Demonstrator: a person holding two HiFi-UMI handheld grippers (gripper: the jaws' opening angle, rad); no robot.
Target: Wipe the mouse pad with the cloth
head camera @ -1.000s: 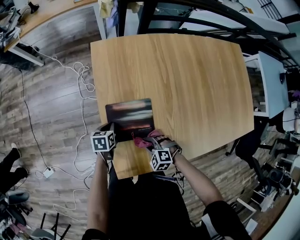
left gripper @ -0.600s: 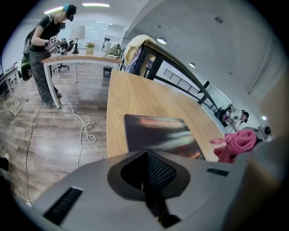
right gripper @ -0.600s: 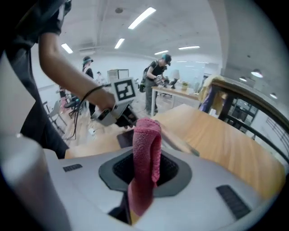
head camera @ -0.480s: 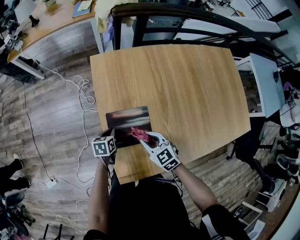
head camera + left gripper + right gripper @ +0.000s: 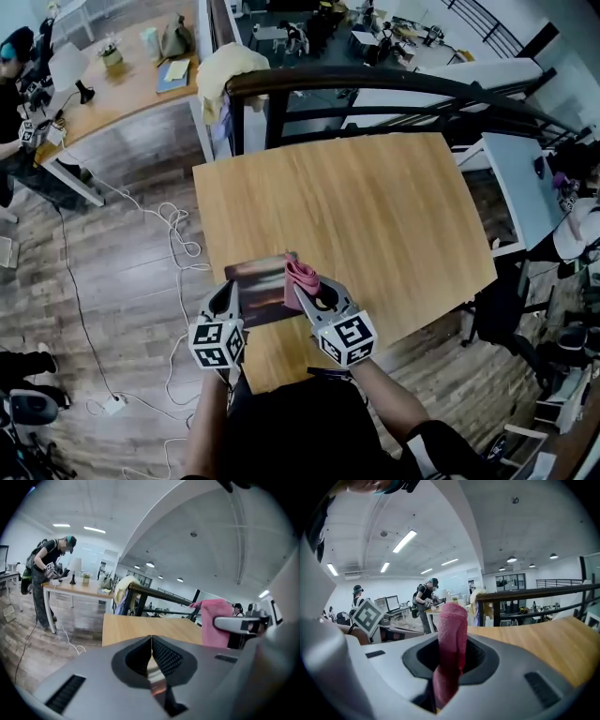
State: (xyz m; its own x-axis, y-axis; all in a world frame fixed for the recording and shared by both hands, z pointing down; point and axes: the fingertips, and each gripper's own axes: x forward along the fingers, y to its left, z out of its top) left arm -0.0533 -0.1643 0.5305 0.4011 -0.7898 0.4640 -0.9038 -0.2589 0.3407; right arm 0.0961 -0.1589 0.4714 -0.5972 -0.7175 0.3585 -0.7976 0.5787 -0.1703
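— Wooden table (image 5: 375, 216) fills the middle of the head view, with plank floor (image 5: 112, 281) down the left side. Where do we have the pad?
— Low and left of centre, by the table's near edge: the mouse pad (image 5: 262, 286), dark and glossy. Our left gripper (image 5: 228, 298) meets its lower left edge. Our right gripper (image 5: 305, 289) stands at its right edge with the pink cloth (image 5: 300, 274) sticking up from it.
— And the left gripper view?
— Its jaws are pressed together on a thin shiny sheet, which we take for the mouse pad (image 5: 154, 679). The cloth (image 5: 213, 623) shows at the right of that frame, and the table (image 5: 136, 627) lies beyond the jaws.
— Right gripper view?
— The jaws pinch the cloth (image 5: 450, 644) as a folded strip rising between them. The table (image 5: 553, 644) runs off to the lower right, and people (image 5: 426, 599) work at desks in the left background.
— Which step are we at?
— By our reading, the pad is pinned and the cloth is at its edge, but no stroke is under way, since the cloth points up instead of lying on the surface. We cannot tell whether it touches the pad.
— Next?
— We'd tip the right gripper down so the cloth's free end lies on the pad. Then we'd sweep across while the left one holds the edge firm.
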